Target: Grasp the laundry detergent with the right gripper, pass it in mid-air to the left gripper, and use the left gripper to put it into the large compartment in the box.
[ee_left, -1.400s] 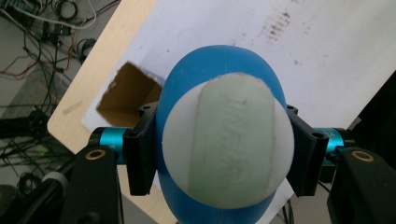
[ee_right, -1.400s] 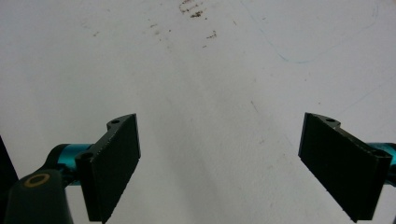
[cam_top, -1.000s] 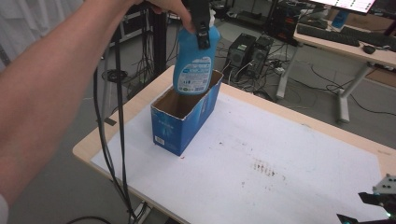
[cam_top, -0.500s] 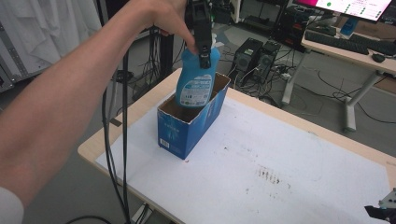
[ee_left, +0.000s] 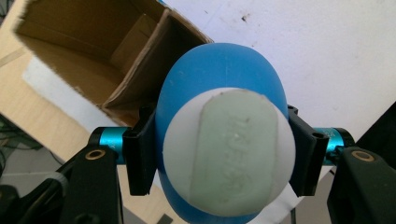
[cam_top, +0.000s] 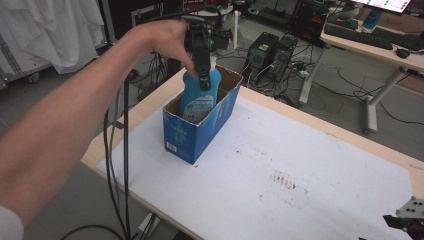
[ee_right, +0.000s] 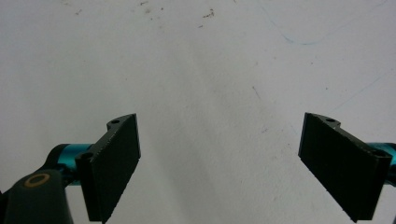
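White paper covers the table; the left gripper pinches a blue bottle inside the cardboard box, while the right gripper hangs spread over bare paper.

a smooth, slightly glossy blue plastic is seen on the bottle, capped in matt white plastic. the box around it is made of printed blue card outside and raw brown corrugated cardboard inside. beside the box, matt white paper, stained, is laid over a pale wooden table.
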### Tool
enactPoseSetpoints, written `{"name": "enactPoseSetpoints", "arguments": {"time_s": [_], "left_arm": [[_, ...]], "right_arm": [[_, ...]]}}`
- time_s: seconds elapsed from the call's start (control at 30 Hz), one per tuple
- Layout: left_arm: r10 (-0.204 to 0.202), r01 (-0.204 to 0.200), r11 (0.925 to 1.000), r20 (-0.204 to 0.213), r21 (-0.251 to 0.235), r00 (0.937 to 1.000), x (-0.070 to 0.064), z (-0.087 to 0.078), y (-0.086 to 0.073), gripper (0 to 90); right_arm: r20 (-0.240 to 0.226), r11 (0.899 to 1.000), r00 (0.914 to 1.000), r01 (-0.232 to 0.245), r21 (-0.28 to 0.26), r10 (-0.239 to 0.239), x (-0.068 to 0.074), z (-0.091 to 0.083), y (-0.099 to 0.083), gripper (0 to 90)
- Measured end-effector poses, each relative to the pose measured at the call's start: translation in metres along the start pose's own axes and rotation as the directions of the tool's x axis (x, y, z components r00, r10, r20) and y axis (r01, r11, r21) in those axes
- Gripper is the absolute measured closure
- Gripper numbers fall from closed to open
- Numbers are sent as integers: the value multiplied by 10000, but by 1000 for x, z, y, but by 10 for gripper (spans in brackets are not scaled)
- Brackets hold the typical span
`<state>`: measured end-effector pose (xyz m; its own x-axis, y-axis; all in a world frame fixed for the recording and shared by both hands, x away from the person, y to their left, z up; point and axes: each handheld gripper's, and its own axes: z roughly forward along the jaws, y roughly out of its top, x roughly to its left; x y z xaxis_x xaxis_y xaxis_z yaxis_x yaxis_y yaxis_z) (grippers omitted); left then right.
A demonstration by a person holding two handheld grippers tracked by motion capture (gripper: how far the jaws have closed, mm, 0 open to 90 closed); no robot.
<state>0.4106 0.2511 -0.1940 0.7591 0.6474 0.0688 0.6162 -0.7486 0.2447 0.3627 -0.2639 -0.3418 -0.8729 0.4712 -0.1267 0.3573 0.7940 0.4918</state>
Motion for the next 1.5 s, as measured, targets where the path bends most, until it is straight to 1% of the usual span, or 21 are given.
{"name": "enactPoseSetpoints", "arguments": {"time_s": [0.03, 0.1, 0.2, 0.3, 0.4, 0.43, 0.47, 0.5, 0.53, 0.6, 0.63, 0.7, 0.73, 0.8, 0.9, 0.97, 1.0, 1.1, 1.17, 1.27, 1.5], "left_arm": [[292, -292, 9996, 60, -5, 9996, 1, 9, -3, 382], [400, -400, 9992, 96, 39, 9992, 1, 19, -6, 382], [771, -774, 9967, 142, 262, 9969, 2, 31, -9, 381], [847, -852, 9960, 207, 274, 9962, 3, 40, -10, 381], [1144, -1152, 9929, 258, 307, 9931, 2, 47, -11, 381], [1144, -1152, 9929, 258, 307, 9931, 2, 47, -11, 381], [1367, -1376, 9899, 274, 334, 9902, 2, 51, -12, 381], [1367, -1376, 9899, 274, 334, 9902, 2, 51, -12, 381], [1472, -1482, 9883, 269, 371, 9887, 2, 53, -13, 381], [1846, -1859, 9813, 295, 501, 9824, 1, 59, -13, 381], [1846, -1859, 9813, 295, 501, 9824, 1, 59, -13, 381], [2036, -2054, 9762, 316, 699, 9785, 0, 65, -14, 381], [2036, -2054, 9762, 316, 699, 9785, 0, 65, -14, 381], [2186, -2207, 9715, 329, 863, 9753, 0, 68, -14, 381], [2189, -2219, 9699, 405, 1005, 9749, 1, 77, -16, 381], [2060, -2086, 9748, 398, 795, 9777, 2, 77, -17, 380], [2088, -2117, 9735, 414, 863, 9771, 2, 77, -16, 381], [2077, -2105, 9738, 401, 858, 9774, 1, 79, -15, 380], [2132, -2156, 9724, 360, 895, 9763, 0, 79, -14, 380], [2098, -2119, 9724, 316, 973, 9772, -1, 80, -13, 380], [2150, -2166, 9714, 268, 972, 9763, -1, 79, -14, 378]], "right_arm": [[22, 10000, 10000, -30, 38, 29, 0, 1, 0, 123], [7, 10000, 10000, -12, 72, 12, 1, 1, -2, 123], [40, 9999, 10000, -17, 155, 16, 1, 3, -3, 123], [54, 9998, 10000, -45, 180, 45, 2, 4, -5, 123], [53, 9998, 10000, -72, 201, 71, 1, 4, -7, 123], [57, 9997, 9999, -116, 228, 115, 1, 5, -7, 123], [55, 9996, 9999, -138, 227, 137, 1, 5, -8, 123], [55, 9996, 9999, -138, 227, 137, 1, 5, -8, 123], [68, 9996, 9999, -133, 242, 131, 1, 5, -8, 123], [101, 9994, 9998, -165, 291, 162, 0, 6, -10, 123], [101, 9994, 9998, -165, 291, 162, 0, 6, -10, 123], [100, 9994, 9998, -165, 299, 163, 0, 7, -10, 123], [100, 9994, 9998, -165, 299, 163, 0, 7, -10, 123], [111, 9993, 9998, -164, 329, 160, 0, 8, -9, 123], [116, 9994, 9998, -163, 321, 159, 1, 8, -10, 123], [131, 9992, 9997, -221, 345, 217, 1, 8, -11, 123], [135, 9992, 9996, -239, 326, 234, 1, 8, -11, 123], [144, 9991, 9997, -215, 372, 210, 0, 9, -12, 123], [144, 9991, 9996, -231, 360, 226, 0, 9, -12, 123], [146, 9990, 9996, -253, 355, 248, 1, 9, -11, 123], [131, 9991, 9998, -165, 396, 160, 2, 10, -10, 123]]}}
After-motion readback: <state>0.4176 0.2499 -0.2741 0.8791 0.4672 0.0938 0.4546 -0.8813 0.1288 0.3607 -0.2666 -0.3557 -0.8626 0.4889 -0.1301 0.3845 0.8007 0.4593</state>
